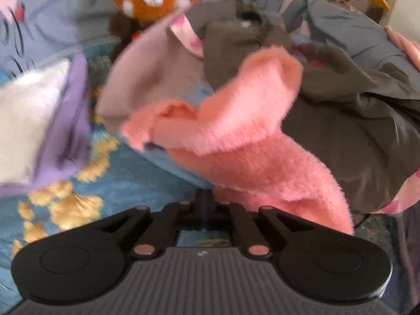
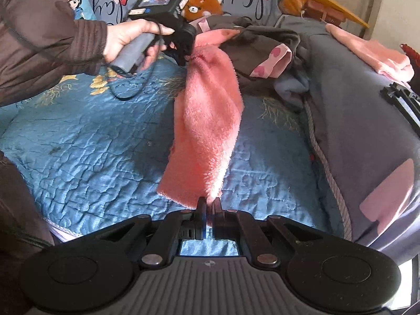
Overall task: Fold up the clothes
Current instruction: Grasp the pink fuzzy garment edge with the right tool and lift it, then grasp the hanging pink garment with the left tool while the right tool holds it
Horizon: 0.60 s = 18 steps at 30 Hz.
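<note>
A fluffy pink garment (image 2: 210,120) hangs stretched between my two grippers above the blue quilt (image 2: 92,136). In the right wrist view my right gripper (image 2: 209,204) is shut on its lower corner. A hand (image 2: 126,39) holds my left gripper (image 2: 187,55) pinched on the upper end. In the left wrist view the pink garment (image 1: 236,136) bunches just ahead of my left gripper (image 1: 206,197), whose fingers are closed together on its edge. That view is blurred.
A heap of brown clothes (image 2: 257,44) with pink heart cuffs lies at the head of the bed beside a plush toy (image 2: 199,5). A grey-blue duvet (image 2: 367,110) with another pink garment (image 2: 372,52) fills the right. A white and purple cloth (image 1: 39,120) lies left.
</note>
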Available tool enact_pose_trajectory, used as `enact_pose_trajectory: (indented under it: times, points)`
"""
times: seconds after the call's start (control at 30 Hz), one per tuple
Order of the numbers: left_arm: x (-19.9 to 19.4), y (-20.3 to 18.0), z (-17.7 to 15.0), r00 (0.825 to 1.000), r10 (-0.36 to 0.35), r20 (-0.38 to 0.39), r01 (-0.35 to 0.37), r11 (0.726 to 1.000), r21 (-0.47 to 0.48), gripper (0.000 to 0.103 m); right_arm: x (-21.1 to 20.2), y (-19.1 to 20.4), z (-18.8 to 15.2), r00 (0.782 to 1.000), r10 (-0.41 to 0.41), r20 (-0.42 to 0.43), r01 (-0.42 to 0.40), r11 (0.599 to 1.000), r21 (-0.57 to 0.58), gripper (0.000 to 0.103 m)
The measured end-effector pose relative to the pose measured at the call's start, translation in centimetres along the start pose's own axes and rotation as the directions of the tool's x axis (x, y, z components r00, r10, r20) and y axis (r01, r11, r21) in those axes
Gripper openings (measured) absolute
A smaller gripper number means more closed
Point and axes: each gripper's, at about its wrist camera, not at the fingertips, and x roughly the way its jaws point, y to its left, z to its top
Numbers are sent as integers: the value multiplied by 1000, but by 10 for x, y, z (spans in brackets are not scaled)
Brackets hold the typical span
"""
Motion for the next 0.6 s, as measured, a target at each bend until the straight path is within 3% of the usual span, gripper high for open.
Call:
enact_pose_trajectory:
  times: [0.23,0.43,0.47,0.5,0.57,0.6]
  points:
    - [-37,21,1,996,23,91,-23,1000,0,0,-3,-2,3,1000,-11,26,12,1000,-15,3]
    - [-48,22,7,991,-43,128,30,994,106,3,-5,-4,3,999,-23,34,23,1000,-11,4]
    - [-49,21,7,989,-53,135,36,991,127,9,-5,-5,3,999,-24,33,24,1000,-8,4]
    - [-45,17,7,987,-59,148,35,986,161,23,-4,-6,3,999,-26,32,26,1000,-3,4]
    - [-35,12,6,984,-60,165,23,976,219,41,-3,-9,3,999,-30,30,30,1000,8,4]
    - [-29,9,6,984,-58,170,15,970,244,41,-2,-11,3,999,-33,27,32,999,15,4]
